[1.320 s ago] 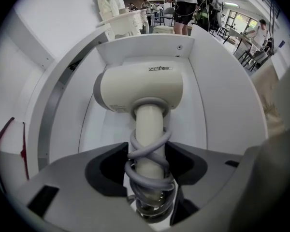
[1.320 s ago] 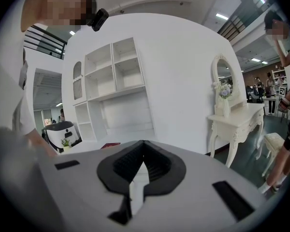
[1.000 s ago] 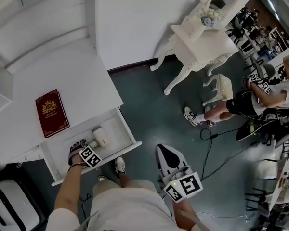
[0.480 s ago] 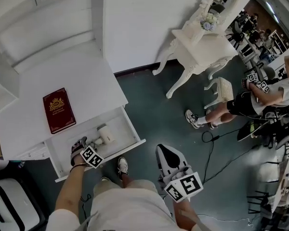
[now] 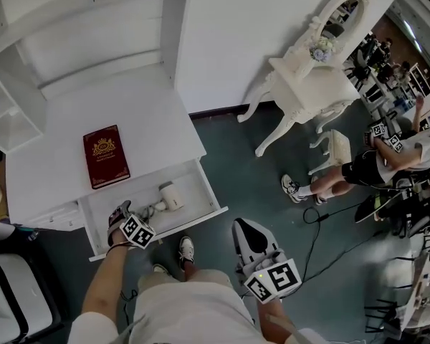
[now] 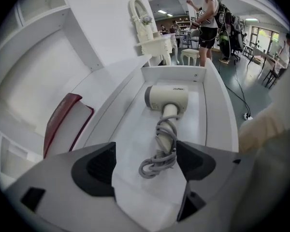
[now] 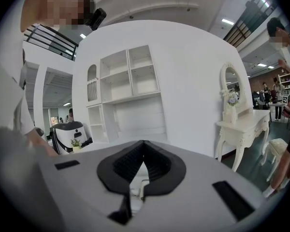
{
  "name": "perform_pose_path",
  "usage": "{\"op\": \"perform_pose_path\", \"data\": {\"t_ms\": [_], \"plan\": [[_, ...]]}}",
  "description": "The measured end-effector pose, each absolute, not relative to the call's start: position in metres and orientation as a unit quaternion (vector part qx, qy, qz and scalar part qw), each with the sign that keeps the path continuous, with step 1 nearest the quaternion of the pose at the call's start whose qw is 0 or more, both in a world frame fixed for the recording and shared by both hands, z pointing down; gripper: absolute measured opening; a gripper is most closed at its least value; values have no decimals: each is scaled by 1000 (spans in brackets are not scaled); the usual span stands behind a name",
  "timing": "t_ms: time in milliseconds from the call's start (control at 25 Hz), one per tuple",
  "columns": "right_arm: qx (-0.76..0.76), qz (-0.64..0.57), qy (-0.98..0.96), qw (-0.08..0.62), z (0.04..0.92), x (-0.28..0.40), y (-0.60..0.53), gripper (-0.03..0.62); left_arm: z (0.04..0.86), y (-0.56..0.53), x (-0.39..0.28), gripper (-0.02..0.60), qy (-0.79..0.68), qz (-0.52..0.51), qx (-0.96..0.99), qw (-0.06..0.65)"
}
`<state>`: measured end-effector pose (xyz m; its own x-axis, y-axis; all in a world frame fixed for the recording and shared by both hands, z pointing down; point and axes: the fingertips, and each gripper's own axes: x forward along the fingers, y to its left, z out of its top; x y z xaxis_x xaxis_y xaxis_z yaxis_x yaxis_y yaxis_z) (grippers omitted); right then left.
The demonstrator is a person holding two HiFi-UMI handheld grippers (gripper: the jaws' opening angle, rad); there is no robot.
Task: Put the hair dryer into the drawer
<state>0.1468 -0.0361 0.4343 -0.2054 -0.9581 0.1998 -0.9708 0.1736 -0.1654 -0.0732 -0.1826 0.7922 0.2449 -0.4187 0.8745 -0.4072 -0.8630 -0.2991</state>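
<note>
Dryer point(image 5: 170, 196) lies flat on the floor of the open drawer point(image 5: 201, 218), its head toward the drawer's right end and its handle pointing back at the left gripper point(image 5: 120, 214). The grey cord point(image 6: 158, 159) is wound round the handle and ends in a loose coil on the drawer floor. In the left gripper view that coil shows between the two pads, which stand wide apart and are opening; neither pad presses on the cord or the dryer. This gripper hangs over the drawer's left part, tilted steeply down. A red book point(image 5: 106, 156) lies on the white desk point(image 5: 150, 113) just beyond the drawer. The right gripper point(image 5: 248, 229) is held well to the right of the drawer, over the dark floor, with its jaws together and nothing between them. Farther right stand a white dressing table point(image 5: 308, 84) and a stool point(image 5: 334, 131).
</note>
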Motion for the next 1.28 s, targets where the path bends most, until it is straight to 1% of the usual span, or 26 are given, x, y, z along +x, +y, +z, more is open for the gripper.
{"op": "perform_pose_path", "data": {"t_ms": [200, 360, 480, 520, 600, 680, 840, 1080, 1280], "plan": [[614, 124, -779, 24, 432, 119, -37, 8, 767, -181, -92, 379, 299, -519, -801, -12], [598, 121, -792, 22, 430, 94, -40, 8, 746, -177, -109, 378, 337, -474, -812, -43], [583, 119, -803, 23, 430, 73, -42, 8, 730, -170, -127, 359, 374, -430, -819, -72], [578, 119, -807, 25, 429, 66, -43, 8, 723, -168, -134, 345, 386, -415, -820, -83], [567, 119, -815, 26, 429, 52, -43, 8, 711, -162, -150, 295, 409, -389, -819, -102], [555, 118, -823, 28, 429, 38, -44, 8, 701, -156, -165, 206, 427, -369, -817, -115], [533, 116, -838, 30, 430, 10, -44, 8, 683, -148, -191, 123, 461, -333, -812, -133], [505, 109, -856, 35, 427, -20, -43, 8, 657, -141, -221, 52, 502, -289, -802, -147], [490, 101, -865, 41, 422, -35, -44, 8, 630, -141, -227, 20, 508, -246, -812, -147]]}}
